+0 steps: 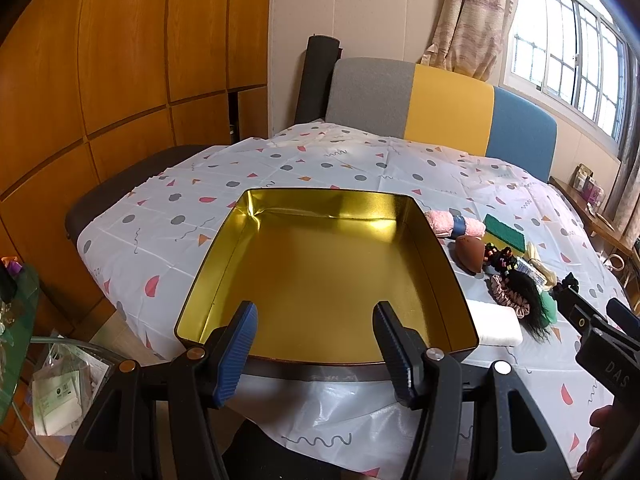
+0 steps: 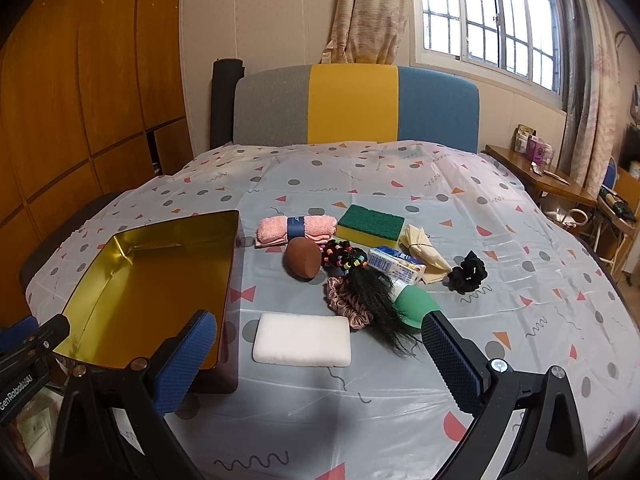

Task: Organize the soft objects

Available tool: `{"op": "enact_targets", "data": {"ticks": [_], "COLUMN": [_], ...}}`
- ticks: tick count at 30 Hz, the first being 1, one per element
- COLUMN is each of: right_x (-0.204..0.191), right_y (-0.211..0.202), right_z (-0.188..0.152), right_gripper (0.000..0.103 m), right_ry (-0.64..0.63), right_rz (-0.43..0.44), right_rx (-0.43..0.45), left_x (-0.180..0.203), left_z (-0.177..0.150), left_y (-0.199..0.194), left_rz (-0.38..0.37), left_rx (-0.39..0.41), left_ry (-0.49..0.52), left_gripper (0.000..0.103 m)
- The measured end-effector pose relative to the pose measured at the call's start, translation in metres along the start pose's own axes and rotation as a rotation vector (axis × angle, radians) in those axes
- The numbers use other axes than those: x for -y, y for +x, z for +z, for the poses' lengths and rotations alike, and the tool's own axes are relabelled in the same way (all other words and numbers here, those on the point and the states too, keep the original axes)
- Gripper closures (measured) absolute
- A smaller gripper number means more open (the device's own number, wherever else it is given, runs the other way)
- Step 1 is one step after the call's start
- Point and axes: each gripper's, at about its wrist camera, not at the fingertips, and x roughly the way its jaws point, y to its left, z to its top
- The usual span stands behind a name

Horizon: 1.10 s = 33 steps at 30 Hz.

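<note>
Both pairs of fingers, left gripper (image 1: 316, 344) and right gripper (image 2: 320, 350), hang open and empty at the frame bottom. Next we count one white sponge (image 2: 302, 340), one gold tin (image 2: 152, 288) centre-left, two scrunchies, one wig, one green-yellow scourer (image 2: 370, 222) and one pink towel (image 2: 296, 230) mid-frame on the worktop (image 2: 520, 320).
</note>
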Motion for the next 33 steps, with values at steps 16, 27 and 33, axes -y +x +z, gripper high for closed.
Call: {"op": "enact_targets", "data": {"ticks": [16,27,33], "right_x": [0.004,0.0059,0.0078], "right_y": [-0.0019,-0.0027,-0.0029], "right_z": [0.0003,-0.0004,-0.0007], "right_gripper": [0.0,0.0,0.0], "right_ry": [0.007,0.011,0.015], "right_rz": [-0.009,-0.01,-0.012], "right_rx": [0.012,0.01,0.011], "left_x": [0.0008,-0.0002,-0.0005], "left_z": [0.0009,-0.001,-0.0008], "left_y": [0.0013,0.0034,0.0035], "left_rz": [0.003,0.004,0.003], "left_rx": [-0.006,-0.013,-0.013], "left_ry": [0.0,0.0,0.0], "left_gripper": [0.042,0.042,0.042]}}
